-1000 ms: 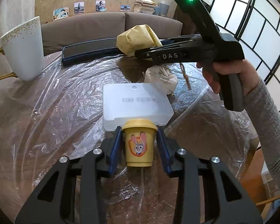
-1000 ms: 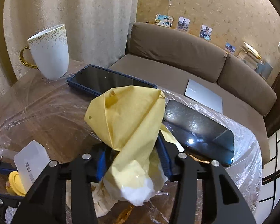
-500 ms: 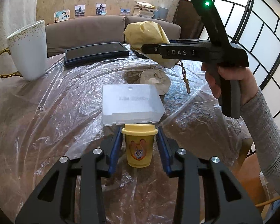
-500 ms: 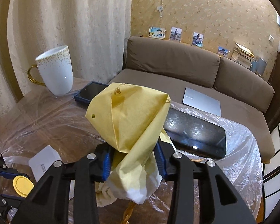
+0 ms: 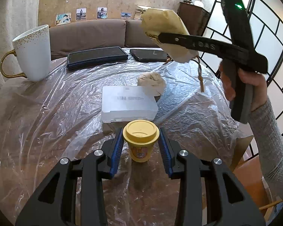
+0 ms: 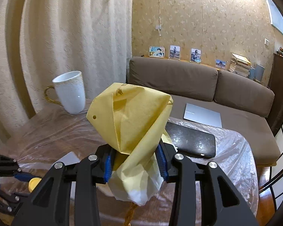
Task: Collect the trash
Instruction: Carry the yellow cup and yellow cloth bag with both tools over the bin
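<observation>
My left gripper is shut on a small yellow lidded cup with a cartoon rabbit, held just above the plastic-covered table. My right gripper is shut on a crumpled yellow paper bag and holds it high above the table; the bag also shows in the left wrist view, with a brown cord hanging below it. A crumpled beige paper wad lies on the table beyond a flat translucent plastic box.
A white mug with a gold handle stands at the back left. Two dark tablets lie at the table's far edge. A brown sofa with a laptop on it is behind. A cardboard box sits low at the right.
My right gripper has lifted the yellow bag well up off the table. My left gripper has risen and drawn back with the cup, so the view now looks down on the cup's lid.
</observation>
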`<state>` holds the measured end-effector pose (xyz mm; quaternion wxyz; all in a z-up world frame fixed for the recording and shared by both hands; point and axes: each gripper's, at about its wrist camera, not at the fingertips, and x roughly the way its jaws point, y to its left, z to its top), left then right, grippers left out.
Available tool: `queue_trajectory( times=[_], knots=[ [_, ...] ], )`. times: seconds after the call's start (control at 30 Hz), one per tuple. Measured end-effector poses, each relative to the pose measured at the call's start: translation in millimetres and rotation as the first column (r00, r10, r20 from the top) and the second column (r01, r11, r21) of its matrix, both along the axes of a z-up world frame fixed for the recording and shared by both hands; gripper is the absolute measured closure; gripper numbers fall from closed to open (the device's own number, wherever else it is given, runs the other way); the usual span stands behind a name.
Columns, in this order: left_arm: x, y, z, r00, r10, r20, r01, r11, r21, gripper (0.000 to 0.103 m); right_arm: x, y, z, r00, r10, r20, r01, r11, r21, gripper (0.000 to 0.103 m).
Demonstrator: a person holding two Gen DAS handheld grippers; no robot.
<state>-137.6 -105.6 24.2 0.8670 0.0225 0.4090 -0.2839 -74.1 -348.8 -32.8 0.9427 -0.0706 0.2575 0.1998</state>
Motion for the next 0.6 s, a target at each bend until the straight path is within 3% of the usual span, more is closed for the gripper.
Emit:
queue_trajectory(
  times=[0.6],
  knots=[
    [-32.0, 4.6, 8.5, 1.000, -0.011, 0.028, 0.011, 1.000, -0.015, 0.064, -109.3, -20.8, -12.6, 0.997, 0.082, 0.013, -0.083, 0.992, 0.092, 0.065]
  ],
)
